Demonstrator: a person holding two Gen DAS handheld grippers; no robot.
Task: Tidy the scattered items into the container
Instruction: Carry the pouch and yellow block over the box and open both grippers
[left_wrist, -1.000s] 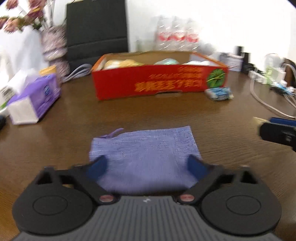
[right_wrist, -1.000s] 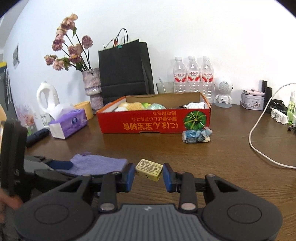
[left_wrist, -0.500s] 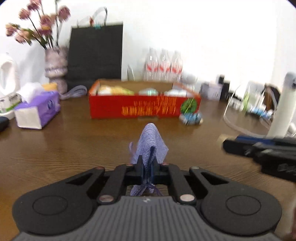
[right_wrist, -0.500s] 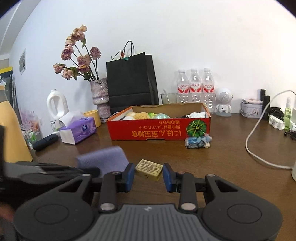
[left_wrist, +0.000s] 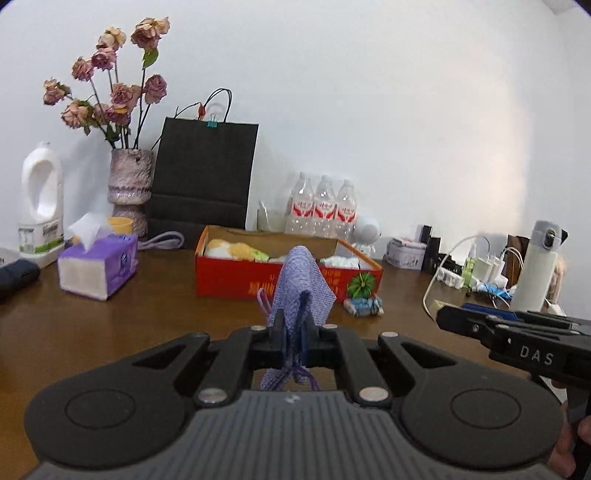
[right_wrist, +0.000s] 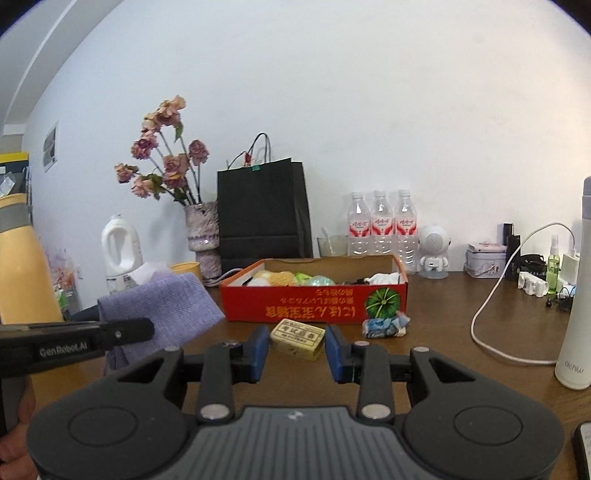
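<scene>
Left wrist view: the left gripper (left_wrist: 291, 328) has its jaws pinched on the purple cloth (left_wrist: 301, 284), lifted off the bench (left_wrist: 147, 317). The right gripper (right_wrist: 295, 347) holds a small yellow box (right_wrist: 297, 338) between jaws that touch both its ends, also raised. Beyond, the red container (right_wrist: 314, 306) already holds several items, while a blue-wrapped packet (right_wrist: 384, 326) waits against its front wall.
</scene>
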